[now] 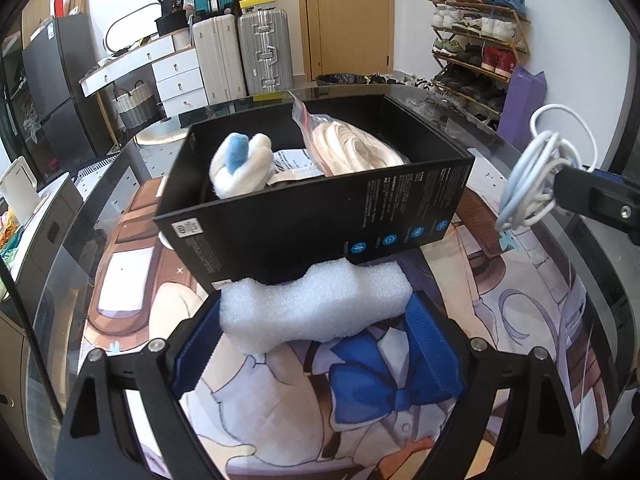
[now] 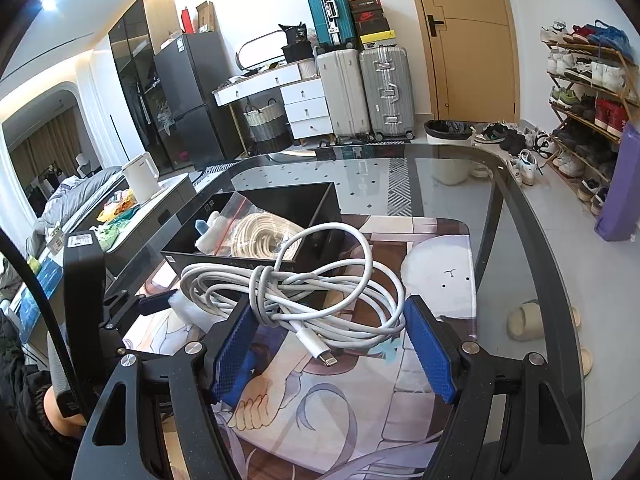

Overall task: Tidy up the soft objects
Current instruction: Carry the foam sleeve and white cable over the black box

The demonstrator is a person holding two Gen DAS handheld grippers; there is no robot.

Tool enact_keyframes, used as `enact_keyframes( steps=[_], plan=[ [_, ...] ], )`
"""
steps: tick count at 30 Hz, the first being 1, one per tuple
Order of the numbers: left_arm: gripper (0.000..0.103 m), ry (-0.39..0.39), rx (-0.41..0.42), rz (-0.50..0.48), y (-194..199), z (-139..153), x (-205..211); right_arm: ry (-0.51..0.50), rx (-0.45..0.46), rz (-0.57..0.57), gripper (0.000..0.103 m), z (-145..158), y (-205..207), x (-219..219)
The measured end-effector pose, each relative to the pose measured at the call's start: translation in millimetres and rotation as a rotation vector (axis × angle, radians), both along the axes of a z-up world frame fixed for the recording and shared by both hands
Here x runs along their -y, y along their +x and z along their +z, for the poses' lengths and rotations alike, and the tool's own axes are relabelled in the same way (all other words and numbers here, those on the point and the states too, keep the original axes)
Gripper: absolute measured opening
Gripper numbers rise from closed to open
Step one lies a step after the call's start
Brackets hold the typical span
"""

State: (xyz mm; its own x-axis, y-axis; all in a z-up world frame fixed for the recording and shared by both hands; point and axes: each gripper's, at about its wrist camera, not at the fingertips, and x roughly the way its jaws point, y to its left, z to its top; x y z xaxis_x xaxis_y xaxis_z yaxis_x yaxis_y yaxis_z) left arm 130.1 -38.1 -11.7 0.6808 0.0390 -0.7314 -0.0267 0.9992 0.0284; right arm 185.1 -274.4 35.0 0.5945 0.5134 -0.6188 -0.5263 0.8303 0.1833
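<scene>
Black box (image 1: 320,216) holds bagged rope (image 1: 352,148) and plush (image 1: 240,164); left claw (image 1: 316,344) pinches foam (image 1: 316,308), right claw (image 2: 332,340) cable (image 2: 304,292).

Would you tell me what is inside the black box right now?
The black box holds a white-and-blue plush toy, a bagged coil of cream rope and a printed paper; the bottom beneath them is hidden.

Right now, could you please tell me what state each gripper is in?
Left gripper: jaws closed on the white foam block.
Right gripper: jaws closed on the coiled white cable.
</scene>
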Motion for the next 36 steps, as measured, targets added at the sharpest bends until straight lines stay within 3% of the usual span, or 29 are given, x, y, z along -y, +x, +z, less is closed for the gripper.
enact_keyframes(
  steps=[18, 36],
  plan=[
    [0.09, -0.036, 0.097, 0.038, -23.4, 27.9, -38.9, 0.003, 0.028, 0.01, 0.075, 2.9, -7.2, -7.9],
    [0.09, -0.058, 0.167, 0.076, -16.3, 50.2, -55.5, -0.019, 0.085, -0.017, 0.075, 10.8, 1.8, -35.4]
  ],
)
